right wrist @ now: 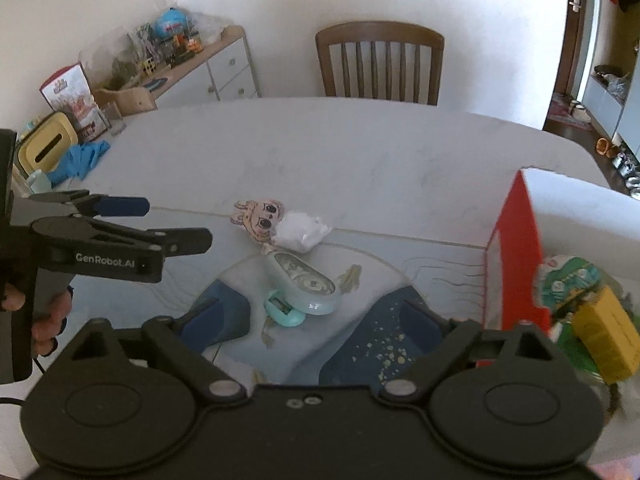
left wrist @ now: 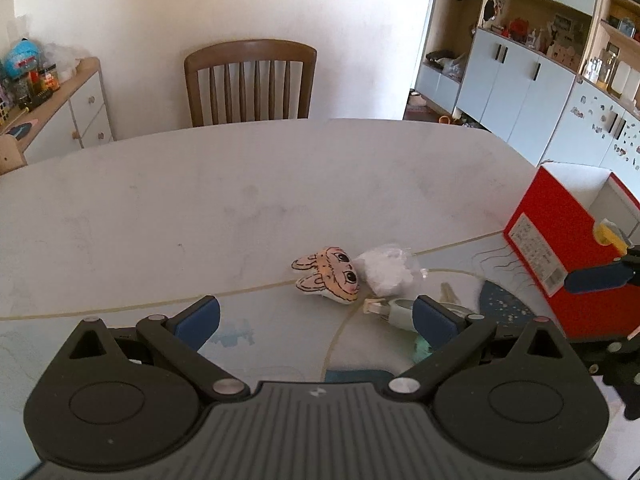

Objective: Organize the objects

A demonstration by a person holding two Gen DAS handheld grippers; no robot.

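Both empty: left hand-held gripper (left wrist: 316,320) and right hand-held gripper (right wrist: 316,320) spread wide above counter (right wrist: 360,152). Pale-blue gadget (right wrist: 302,282) near centre, left of red box (right wrist: 516,268). Best straddled across narrow width, lowered squarely, clamped, then lifted rightward.

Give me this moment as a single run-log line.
left gripper: open, empty | right gripper: open, empty | red box: holds items | on table: bunny-face plush, white crumpled bag, pale blue case

Left gripper (left wrist: 316,322), fingers spread, hovers before bunny plush (left wrist: 330,275), beside white wad (left wrist: 385,270).
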